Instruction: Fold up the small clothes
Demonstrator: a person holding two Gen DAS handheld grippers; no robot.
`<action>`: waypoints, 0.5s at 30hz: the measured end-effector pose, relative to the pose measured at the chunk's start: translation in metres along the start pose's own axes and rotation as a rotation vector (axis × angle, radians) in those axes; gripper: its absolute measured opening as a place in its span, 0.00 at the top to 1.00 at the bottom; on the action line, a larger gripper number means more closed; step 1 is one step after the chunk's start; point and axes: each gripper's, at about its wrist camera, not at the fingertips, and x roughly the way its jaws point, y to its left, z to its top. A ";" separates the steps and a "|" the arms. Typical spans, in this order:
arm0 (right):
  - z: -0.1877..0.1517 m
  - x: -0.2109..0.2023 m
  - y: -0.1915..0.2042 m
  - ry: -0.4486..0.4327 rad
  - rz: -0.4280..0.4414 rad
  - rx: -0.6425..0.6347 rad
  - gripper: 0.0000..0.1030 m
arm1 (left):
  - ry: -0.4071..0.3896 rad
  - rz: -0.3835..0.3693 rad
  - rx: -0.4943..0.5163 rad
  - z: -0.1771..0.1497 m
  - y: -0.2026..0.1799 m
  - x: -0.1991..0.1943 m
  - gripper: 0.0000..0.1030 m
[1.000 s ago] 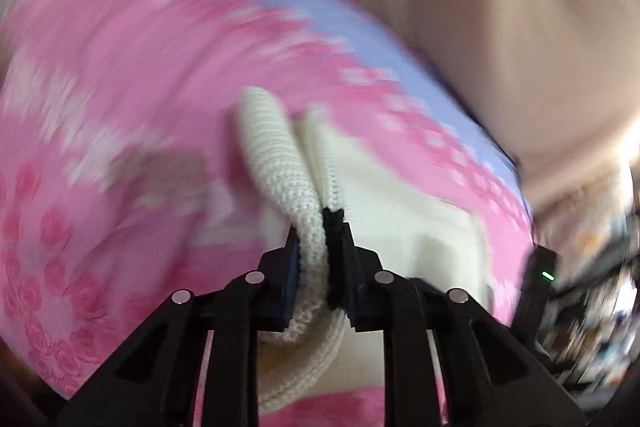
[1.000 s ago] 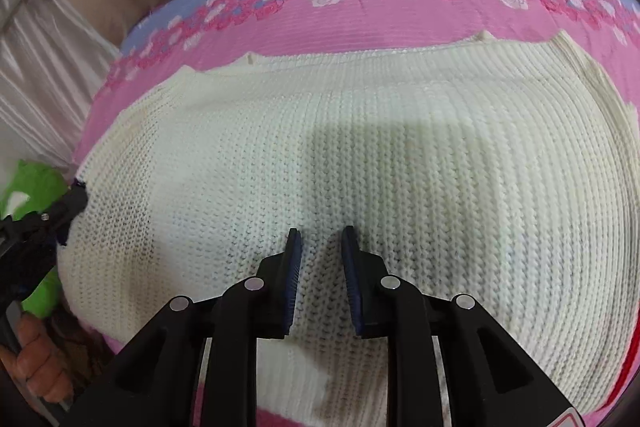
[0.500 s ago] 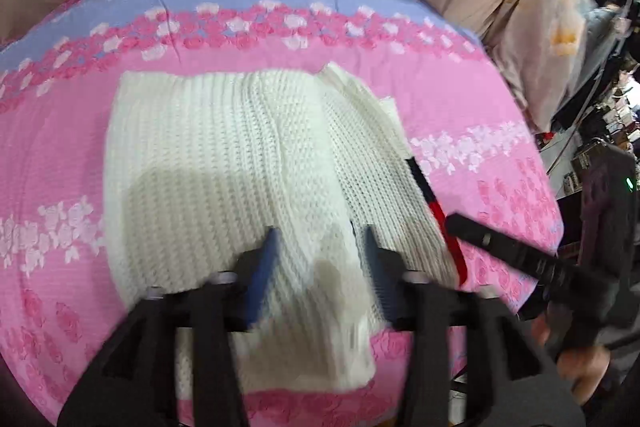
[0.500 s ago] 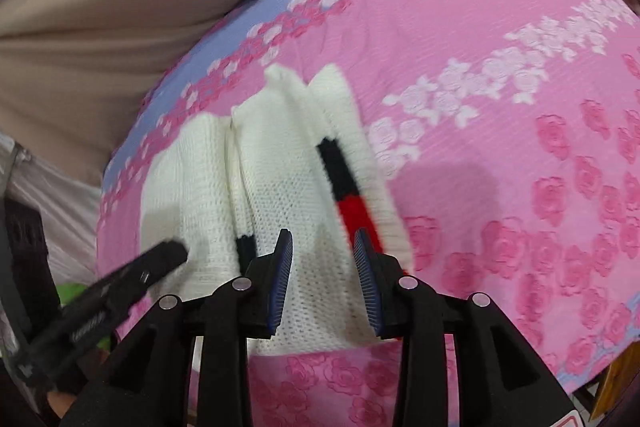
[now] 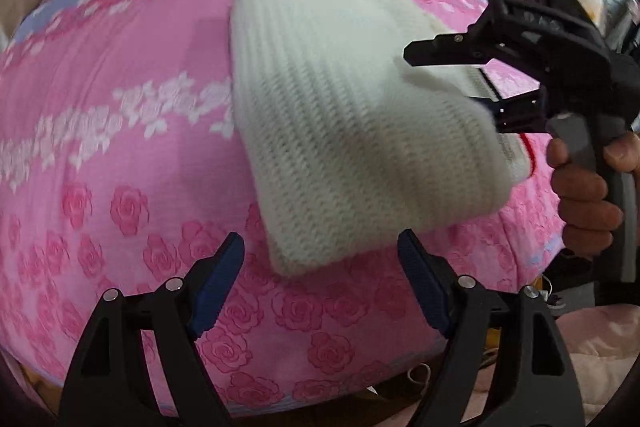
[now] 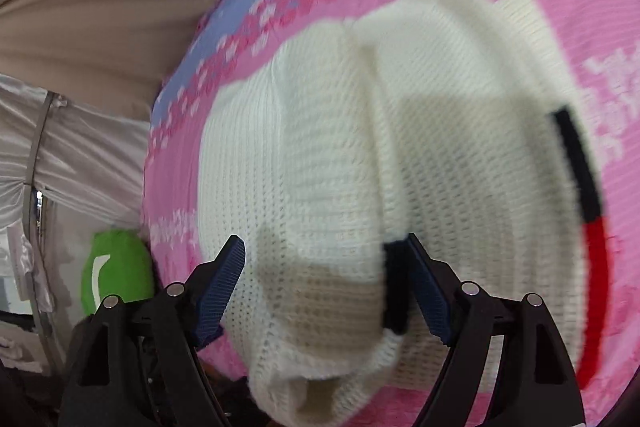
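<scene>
Both my left gripper (image 5: 320,273) and right gripper (image 6: 324,281) are opening, unclamped, over the blurred, folded cream knitted sweater (image 5: 352,131), its front edge slipping below view.

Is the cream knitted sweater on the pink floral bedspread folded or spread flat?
Folded. The cream knitted sweater lies as a narrow doubled panel on the pink floral bedspread, with overlapping layers in the right wrist view.

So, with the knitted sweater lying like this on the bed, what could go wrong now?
1. The cream knitted sweater bunches between the opening right gripper; its fingers could snag the loose knit.
2. Its near edge hangs over the edge of the pink rose-patterned bedspread, so it might slide off.
3. The opening left gripper holds nothing, so the fold may loosen.
</scene>
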 end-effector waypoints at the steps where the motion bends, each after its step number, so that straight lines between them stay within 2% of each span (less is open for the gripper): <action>1: -0.001 0.005 0.006 0.006 -0.007 -0.009 0.28 | 0.004 0.003 -0.019 -0.003 0.002 0.003 0.26; 2: -0.003 0.005 0.013 0.002 -0.019 -0.039 0.52 | 0.006 0.001 -0.033 -0.005 0.004 0.003 0.26; 3: -0.002 0.005 0.022 0.009 -0.024 -0.074 0.80 | 0.005 -0.005 -0.042 -0.007 0.004 0.003 0.26; 4: 0.002 -0.001 0.030 0.012 -0.001 -0.095 0.80 | -0.004 -0.011 -0.043 -0.009 0.002 0.002 0.26; 6: 0.012 -0.039 0.044 -0.073 0.070 -0.110 0.83 | -0.028 -0.023 -0.017 -0.011 -0.006 -0.003 0.26; 9: 0.022 -0.093 0.043 -0.190 0.072 -0.131 0.83 | -0.058 -0.034 0.058 -0.009 -0.023 -0.009 0.25; 10: 0.025 -0.105 0.031 -0.220 0.023 -0.132 0.83 | -0.064 -0.031 0.088 -0.008 -0.029 -0.009 0.25; 12: 0.031 -0.100 0.002 -0.208 -0.100 -0.114 0.81 | -0.064 -0.014 0.135 -0.004 -0.041 -0.006 0.25; 14: 0.034 -0.063 -0.045 -0.099 -0.216 -0.032 0.81 | -0.066 -0.010 0.161 0.003 -0.049 0.001 0.25; 15: 0.031 -0.050 -0.061 -0.063 -0.243 0.014 0.81 | -0.066 -0.010 0.164 0.005 -0.052 0.002 0.25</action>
